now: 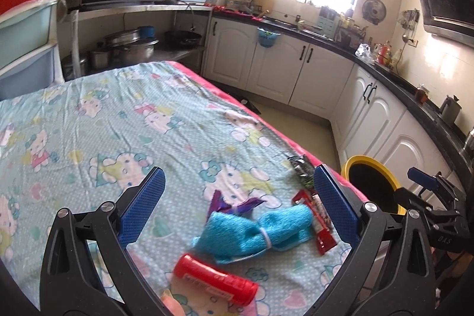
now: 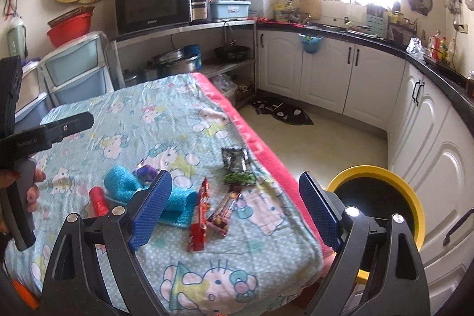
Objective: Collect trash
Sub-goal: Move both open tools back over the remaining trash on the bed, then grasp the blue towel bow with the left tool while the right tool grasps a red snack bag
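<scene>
Both grippers, left gripper (image 1: 237,203) and right gripper (image 2: 235,209), hover wide open and empty over wrappers (image 2: 199,215) on the tabletop (image 2: 166,132) beside a yellow-rimmed bin (image 2: 414,197).

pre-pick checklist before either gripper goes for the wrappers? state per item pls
1. Left gripper open, nothing between its jaws: ok.
2. Right gripper open and empty: ok.
3. Trash in view on the table: red wrapper, brown snack wrapper, black-and-green packet, purple wrapper: ok.
4. Yellow-rimmed bin open-topped, beside the table's pink edge: ok.
5. Wrappers clear of non-trash: not ok. The blue cloth lies against the red wrapper, the purple wrapper sits right behind it, and the red tube is close by.
6. Is the red tube trash: cannot tell.
</scene>
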